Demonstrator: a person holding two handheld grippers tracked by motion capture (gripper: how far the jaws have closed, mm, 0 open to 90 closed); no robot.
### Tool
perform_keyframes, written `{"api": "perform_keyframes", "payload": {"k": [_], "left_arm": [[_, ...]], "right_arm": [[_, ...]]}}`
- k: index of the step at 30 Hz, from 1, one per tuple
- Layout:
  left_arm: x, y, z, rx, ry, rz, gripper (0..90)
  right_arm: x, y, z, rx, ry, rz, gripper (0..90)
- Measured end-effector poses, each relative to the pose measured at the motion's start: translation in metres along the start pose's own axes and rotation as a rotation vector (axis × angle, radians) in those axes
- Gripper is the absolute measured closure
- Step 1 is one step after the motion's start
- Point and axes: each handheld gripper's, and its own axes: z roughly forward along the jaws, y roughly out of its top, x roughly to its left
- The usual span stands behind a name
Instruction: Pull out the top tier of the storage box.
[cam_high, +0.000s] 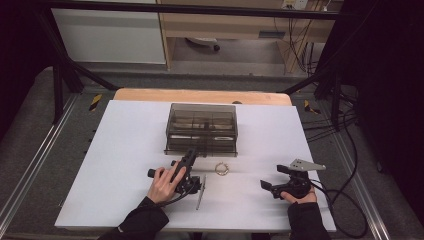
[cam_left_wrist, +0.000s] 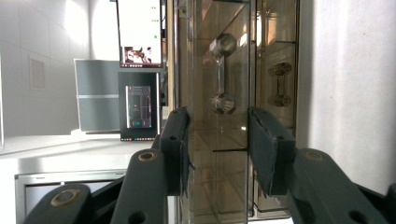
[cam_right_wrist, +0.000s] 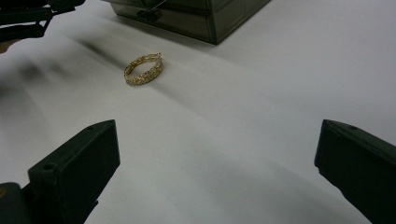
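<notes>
Table, white-topped, carries a smoky transparent plastic drawer box; left gripper reaches its front. Left gripper view: jaws straddle a drawer handle, unclenched. Right gripper view: right gripper gapes, released, facing a gold ring-shaped bracelet.

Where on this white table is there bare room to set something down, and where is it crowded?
Bare: the table left of the smoky plastic box, the strip to the box's right, and the patch between the gold bracelet and the right gripper. Crowded: in front of the box, where the left gripper, a thin silver tool and the bracelet sit close together.
</notes>
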Motion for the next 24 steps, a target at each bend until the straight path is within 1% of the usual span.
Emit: {"api": "perform_keyframes", "payload": {"k": [4, 7, 8, 10, 15, 17, 23, 24], "left_arm": [[0.0, 0.0, 0.0, 0.0, -0.006, 0.002, 60.0], [0.001, 0.0, 0.0, -0.009, -0.016, -0.004, 59.1], [0.002, 0.0, -0.001, -0.012, -0.019, 0.0, 58.4], [0.002, 0.001, -0.001, -0.019, -0.024, 0.006, 56.1], [0.006, 0.002, -0.002, -0.029, -0.046, -0.01, 48.4], [0.009, 0.002, -0.002, -0.03, -0.062, -0.028, 44.1], [0.016, -0.001, -0.002, -0.031, -0.134, -0.097, 34.0], [0.017, -0.002, -0.002, -0.024, -0.146, -0.107, 32.0]], "right_arm": [[0.0, 0.0, 0.0, 0.002, 0.001, 0.0, 0.7], [0.0, 0.0, 0.0, 0.002, 0.001, 0.0, 0.7], [0.0, 0.0, 0.0, 0.002, 0.0, 0.0, 0.7], [0.0, 0.0, 0.0, 0.003, 0.001, 0.0, 0.7], [0.0, 0.0, 0.0, 0.003, 0.002, 0.001, 0.7], [0.0, 0.0, 0.0, 0.003, 0.001, 0.0, 0.7], [0.0, 0.0, 0.0, 0.003, 0.001, 0.001, 0.7], [0.0, 0.0, 0.0, 0.003, 0.0, 0.0, 0.7]]}}
